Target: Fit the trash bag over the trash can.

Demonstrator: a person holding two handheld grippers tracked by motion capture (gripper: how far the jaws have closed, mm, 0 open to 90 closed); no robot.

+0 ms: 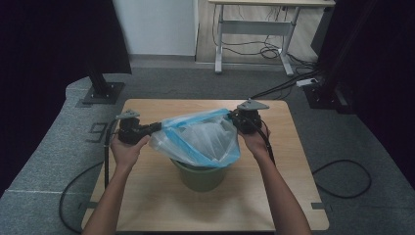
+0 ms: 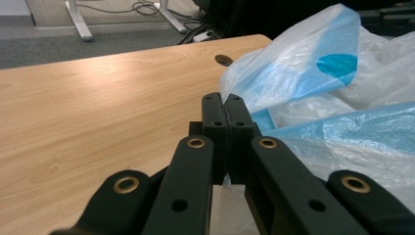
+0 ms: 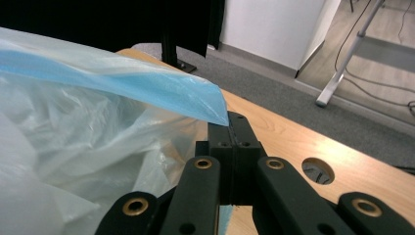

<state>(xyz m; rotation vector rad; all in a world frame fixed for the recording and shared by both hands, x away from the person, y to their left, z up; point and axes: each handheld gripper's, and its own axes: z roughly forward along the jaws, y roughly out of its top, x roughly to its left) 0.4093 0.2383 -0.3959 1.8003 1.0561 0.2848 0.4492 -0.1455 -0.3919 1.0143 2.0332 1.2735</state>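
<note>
Bag: a thin, clear plastic bag (image 1: 203,139) with a blue band along its mouth, stretched open between the two grippers and hanging over the bin.
Bin: a small green bin (image 1: 201,177) standing near the middle of the tabletop (image 1: 147,196); the bag's lower part drapes over its rim, though whether the plastic reaches the bottom inside cannot be told from the high view.
Left gripper: the left gripper (image 1: 157,127) is clenched on the blue edge of the bag at its left side; in the left gripper view the jaws stand pressed together with the plastic pinched at their tips (image 2: 226,105).
Right gripper: the right gripper (image 1: 233,117) is clenched on the opposite edge of the bag's mouth; the right gripper view shows the blue corner caught between the closed jaws (image 3: 229,122).
Hands: the left hand (image 1: 128,147) and right hand (image 1: 254,139) each hold a gripper from below, forearms coming in from the near edge.
Bag's mouth: pulled taut from side to side, above the bin's rim.
Tabletop: light wood, with a round cable hole (image 3: 318,170) beside the right gripper.
Surroundings: grey carpet (image 1: 44,161), black cables on the floor, a white-legged desk (image 1: 254,29) farther back.
</note>
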